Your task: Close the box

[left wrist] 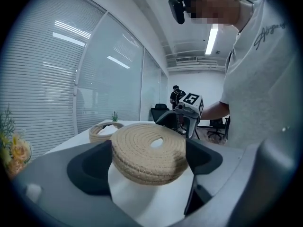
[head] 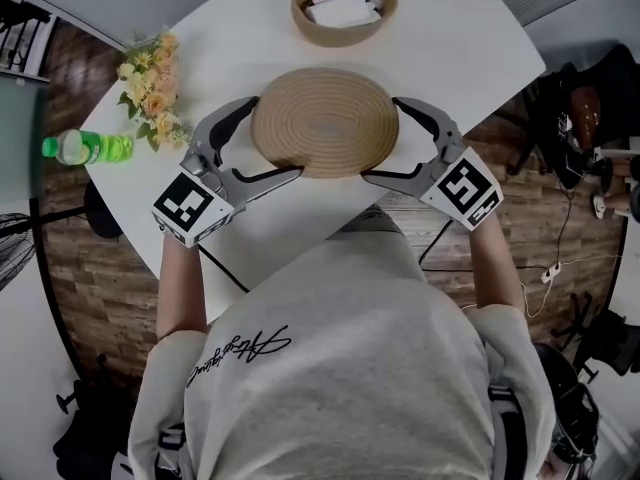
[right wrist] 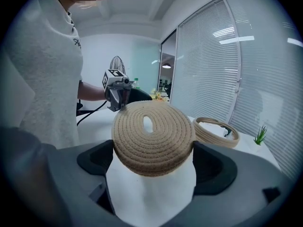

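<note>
Two grippers: my left gripper [head: 274, 137] and my right gripper [head: 383, 139] each have their fingers spread wide. One pair stands at each side of the woven lid [head: 325, 120], pads right at its rim, and I see no firm squeeze.
Woven lid: it lies flat on the white surface [head: 470, 48] just in front of me, well short of the open woven basket [head: 340, 36] at the far end.
Slip risk: the rim is round, soft rope. If one pair bites before the other, I judge the lid skates sideways or tips up.
Buckle risk: a hard squeeze from both sides could bow the coil, so it would seat crooked.
Basket contents: the white items [head: 343, 5] sit near rim height, and an off-centre lid could catch on them.
Near edge: the lid lies close to the surface's edge by my body, so a pull toward me could drag it off.
Left side: the flowers [head: 150, 88] and the green bottle [head: 88, 147] stand near the left edge, where a wide swing of my left gripper could knock them.
Open room: the surface is bare between lid and basket, so the straight path ahead looks free.
</note>
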{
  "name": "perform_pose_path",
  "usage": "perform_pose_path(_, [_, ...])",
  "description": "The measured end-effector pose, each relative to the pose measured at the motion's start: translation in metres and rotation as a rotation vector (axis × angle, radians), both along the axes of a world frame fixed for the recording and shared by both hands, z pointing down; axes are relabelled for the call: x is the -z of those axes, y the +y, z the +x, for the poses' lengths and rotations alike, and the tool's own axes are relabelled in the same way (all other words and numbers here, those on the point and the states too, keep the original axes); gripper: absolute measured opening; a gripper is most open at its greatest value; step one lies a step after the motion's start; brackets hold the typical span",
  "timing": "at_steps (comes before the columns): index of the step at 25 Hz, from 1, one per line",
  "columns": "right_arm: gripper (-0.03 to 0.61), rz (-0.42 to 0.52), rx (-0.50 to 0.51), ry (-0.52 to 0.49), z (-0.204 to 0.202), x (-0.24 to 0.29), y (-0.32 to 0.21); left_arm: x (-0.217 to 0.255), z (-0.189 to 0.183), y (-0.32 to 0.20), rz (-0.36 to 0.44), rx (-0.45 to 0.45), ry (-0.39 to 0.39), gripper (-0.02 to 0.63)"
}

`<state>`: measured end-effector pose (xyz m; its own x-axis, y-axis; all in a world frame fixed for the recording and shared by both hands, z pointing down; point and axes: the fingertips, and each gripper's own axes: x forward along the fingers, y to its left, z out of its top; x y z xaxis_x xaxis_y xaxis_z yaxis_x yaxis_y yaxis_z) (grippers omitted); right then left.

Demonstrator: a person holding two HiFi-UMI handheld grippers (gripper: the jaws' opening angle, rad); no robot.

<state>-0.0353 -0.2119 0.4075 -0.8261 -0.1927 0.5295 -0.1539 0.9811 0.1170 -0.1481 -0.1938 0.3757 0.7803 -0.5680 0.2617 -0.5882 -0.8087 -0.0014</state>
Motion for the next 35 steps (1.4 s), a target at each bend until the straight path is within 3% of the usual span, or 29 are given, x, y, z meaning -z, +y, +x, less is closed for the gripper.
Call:
perform_pose_path(6, [0.531,-0.001,0.027,-0.054,-0.006,0.015,-0.008,0.005,-0.002,-0.007,0.016,0.035,0.040,0.492])
perform_pose_path(9, [0.531,-0.029,0.041,-0.109,-0.004,0.023,-0.020,0.016,0.001,-0.017,0.053,0.052,0.059,0.492])
perform_pose_path(13, [0.531,-0.004,0.078,-0.110,0.005,0.028,-0.040,0.031,0.012,-0.031,0.110,0.068,0.074,0.499])
perform_pose_path(22, [0.531,0.051,0.160,-0.139,0.028,0.053,-0.095,0.040,0.038,-0.079,0.124,0.180,0.010,0.512])
perform_pose_path(35, [0.531,0.078,0.241,-0.143,0.042,0.063,-0.165,0.047,0.056,-0.141,0.127,0.286,-0.019,0.512])
